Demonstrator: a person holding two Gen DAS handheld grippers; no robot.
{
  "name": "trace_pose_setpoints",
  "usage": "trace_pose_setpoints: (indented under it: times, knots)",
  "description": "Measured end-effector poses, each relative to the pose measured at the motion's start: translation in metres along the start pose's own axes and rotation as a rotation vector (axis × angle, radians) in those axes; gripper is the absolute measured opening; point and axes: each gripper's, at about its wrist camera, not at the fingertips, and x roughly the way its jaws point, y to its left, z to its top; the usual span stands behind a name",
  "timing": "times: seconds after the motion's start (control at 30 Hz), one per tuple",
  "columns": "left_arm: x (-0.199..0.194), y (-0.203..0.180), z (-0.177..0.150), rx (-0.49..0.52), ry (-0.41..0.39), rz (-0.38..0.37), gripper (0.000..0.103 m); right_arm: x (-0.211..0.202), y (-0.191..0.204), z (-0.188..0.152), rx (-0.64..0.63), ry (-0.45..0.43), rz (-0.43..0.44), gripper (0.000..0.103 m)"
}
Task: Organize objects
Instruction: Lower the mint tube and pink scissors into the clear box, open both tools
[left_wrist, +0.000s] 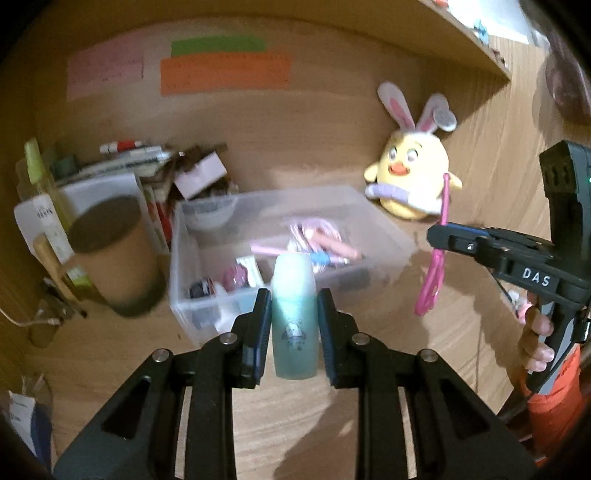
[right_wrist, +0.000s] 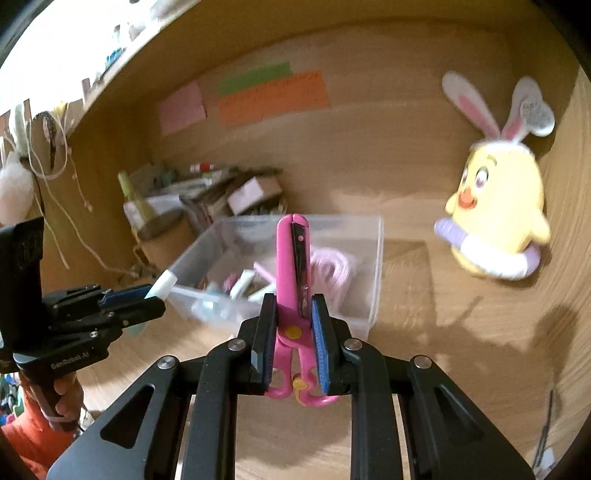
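Note:
My left gripper (left_wrist: 294, 295) is shut on a small pale green bottle (left_wrist: 294, 317) with a white cap, held upright in front of a clear plastic bin (left_wrist: 384, 225) that holds pens, a pink cord and small items. My right gripper (right_wrist: 293, 306) is shut on pink scissors (right_wrist: 291, 258), blades closed and pointing up, also before the bin (right_wrist: 375, 258). In the left wrist view the right gripper (left_wrist: 439, 236) comes in from the right with the scissors (left_wrist: 430, 291) hanging. In the right wrist view the left gripper (right_wrist: 147, 295) shows at left with the bottle cap (right_wrist: 161, 284).
A yellow chick plush with bunny ears (left_wrist: 413, 177) leans on the wooden back wall at right. A brown cylinder (left_wrist: 114, 254), stacked books, markers and a box (left_wrist: 147, 166) crowd the back left. Coloured paper notes (left_wrist: 225, 74) hang on the wall. A shelf (left_wrist: 476, 48) runs overhead.

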Motion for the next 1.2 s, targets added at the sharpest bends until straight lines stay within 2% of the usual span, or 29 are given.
trace_pose_setpoints:
  times: [0.23, 0.4, 0.47, 0.67, 0.87, 1.0, 1.1, 1.2]
  knots:
    - [-0.007, 0.012, 0.023, -0.026, -0.043, 0.03, 0.025, 0.0, -0.003, 0.034, -0.017, -0.063, -0.054, 0.017]
    - [-0.003, 0.02, 0.034, -0.047, -0.054, 0.051, 0.025, 0.017, -0.003, 0.051, -0.036, -0.064, -0.091, 0.017]
    - [0.006, 0.024, 0.038, -0.056, -0.038, 0.065, 0.025, 0.03, -0.001, 0.054, -0.059, -0.045, -0.122, 0.017]
    - [0.046, 0.038, 0.043, -0.072, 0.05, 0.096, 0.025, 0.072, 0.001, 0.051, -0.099, 0.057, -0.14, 0.017]
    - [0.074, 0.046, 0.042, -0.093, 0.12, 0.088, 0.025, 0.094, 0.0, 0.045, -0.082, 0.144, -0.077, 0.017]
    - [0.076, 0.046, 0.039, -0.095, 0.137, 0.077, 0.025, 0.095, 0.003, 0.039, -0.078, 0.178, -0.046, 0.026]
    - [0.068, 0.046, 0.038, -0.1, 0.128, 0.061, 0.03, 0.083, 0.013, 0.035, -0.101, 0.17, -0.017, 0.028]
    - [0.053, 0.045, 0.036, -0.101, 0.096, 0.054, 0.043, 0.065, 0.028, 0.029, -0.139, 0.154, 0.026, 0.028]
